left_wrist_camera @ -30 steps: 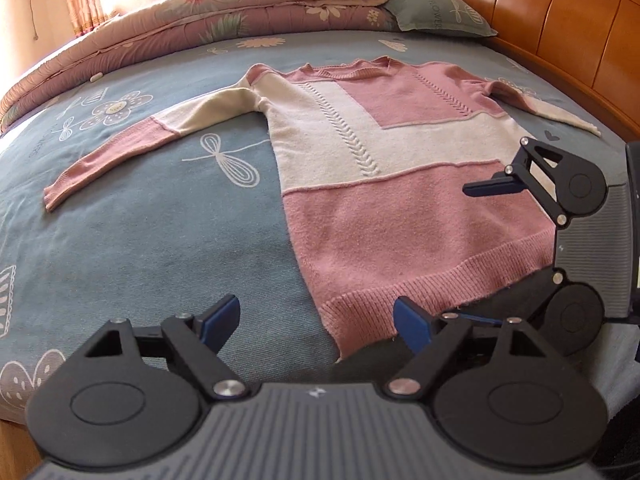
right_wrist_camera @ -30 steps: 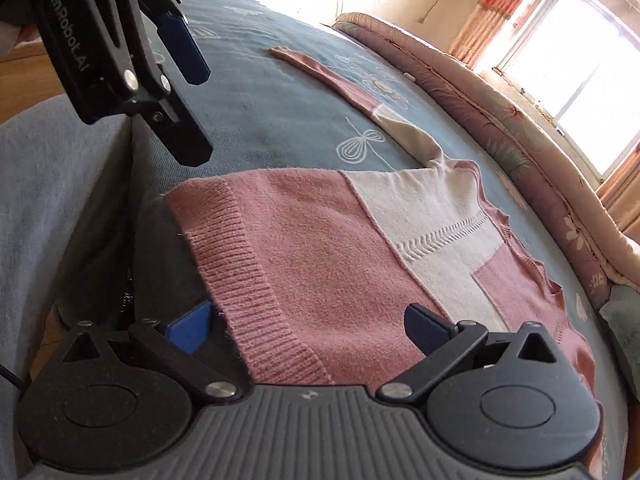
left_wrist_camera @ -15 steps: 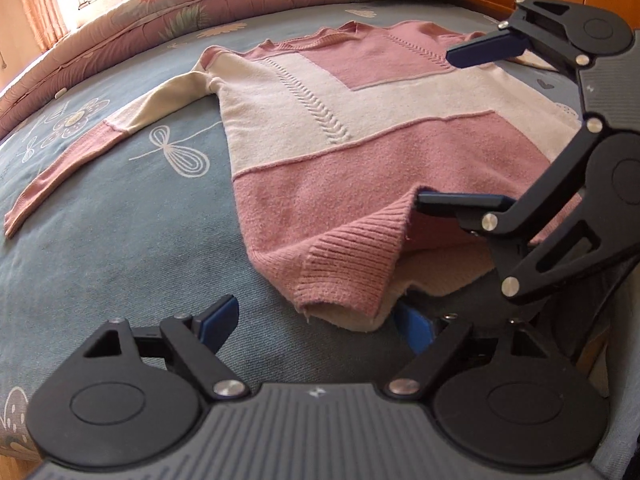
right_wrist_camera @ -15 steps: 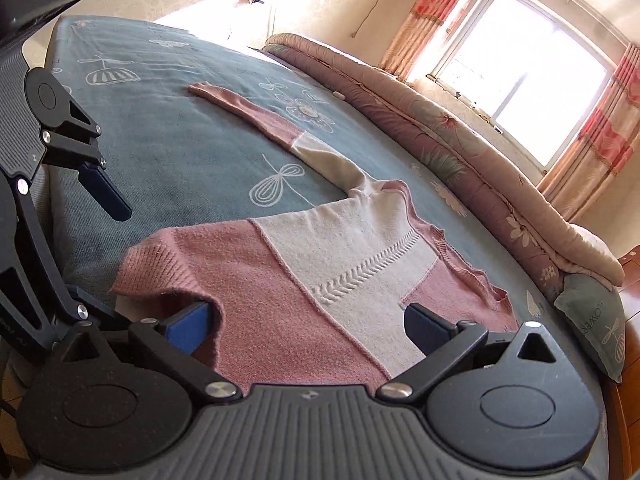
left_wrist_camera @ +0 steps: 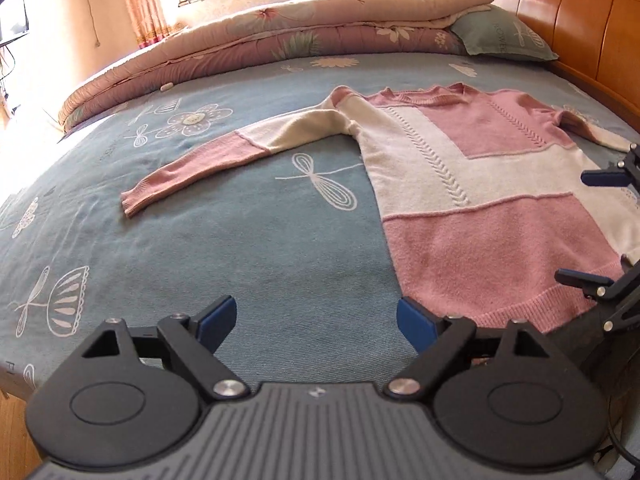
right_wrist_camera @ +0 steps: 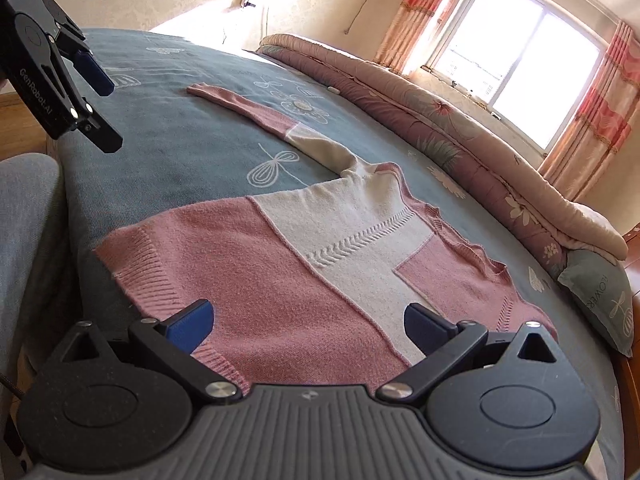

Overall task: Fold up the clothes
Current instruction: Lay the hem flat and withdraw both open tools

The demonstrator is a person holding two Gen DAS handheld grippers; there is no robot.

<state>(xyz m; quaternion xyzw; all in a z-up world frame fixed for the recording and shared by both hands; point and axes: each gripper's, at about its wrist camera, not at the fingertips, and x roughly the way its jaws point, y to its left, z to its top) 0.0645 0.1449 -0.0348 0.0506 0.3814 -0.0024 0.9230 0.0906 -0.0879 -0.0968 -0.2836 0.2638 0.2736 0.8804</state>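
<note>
Lying flat, sweater [left_wrist_camera: 472,184] on bed [left_wrist_camera: 240,240]

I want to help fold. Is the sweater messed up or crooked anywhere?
Nothing stands out. The pink and cream knitted sweater lies flat, front up, on the blue patterned bedspread, one sleeve stretched out. Both grippers are open, holding nothing.

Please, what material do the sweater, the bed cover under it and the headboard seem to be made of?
Sweater: soft knit, probably wool or acrylic; ribbed hem, braided stitch lines, fuzzy matte surface.
Bed cover: woven cloth, likely cotton; fine diagonal weave, printed white drawings, matte.
Headboard: wood, or wood veneer; orange-brown panels with glossy varnish.
</note>
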